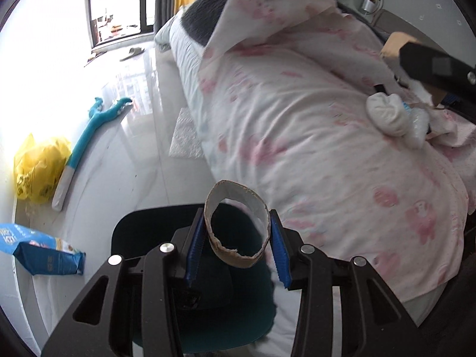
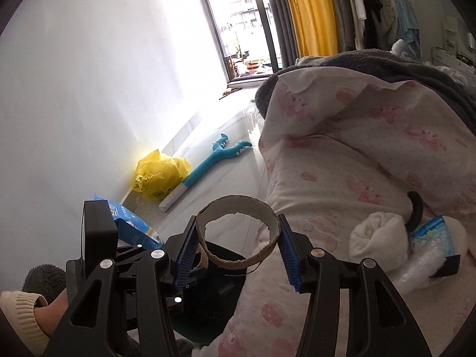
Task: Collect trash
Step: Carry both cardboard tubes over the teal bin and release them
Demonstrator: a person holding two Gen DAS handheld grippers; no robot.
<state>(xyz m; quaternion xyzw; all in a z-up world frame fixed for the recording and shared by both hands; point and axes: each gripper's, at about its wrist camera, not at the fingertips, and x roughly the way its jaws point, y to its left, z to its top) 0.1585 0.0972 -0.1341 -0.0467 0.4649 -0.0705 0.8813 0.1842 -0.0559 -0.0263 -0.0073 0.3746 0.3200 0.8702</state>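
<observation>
— Over the bin [image 1: 134,238], what did the left tongs [image 1: 236,217] have?

— A cardboard ring [image 1: 235,258]. The blue pads pinched it across its width, jaws partly apart and pressing it into an oval. Its open end faced the camera, so its axis ran along the fingers, tilted downward.

— And the bin from there?

— Straight below, by my reading. In the left view the dark mouth showed through the ring's hole and spread out under both fingers.

— The right tongs [image 2: 238,223]?

— Also clamped on a ring of their own [image 2: 235,260], jaws partly apart, pads on either side. That ring hung at the edge of the bed [image 2: 342,178], with the bin lower and a little left of it.

— So which hand was nearer?

— The left, I judged. It sat over the mouth; the right was nearer the bed.

— Anything else to collect?

— A white wad [image 2: 377,238] and a blue wrapper [image 2: 431,232] lay on the bed, well right of the bin.
</observation>
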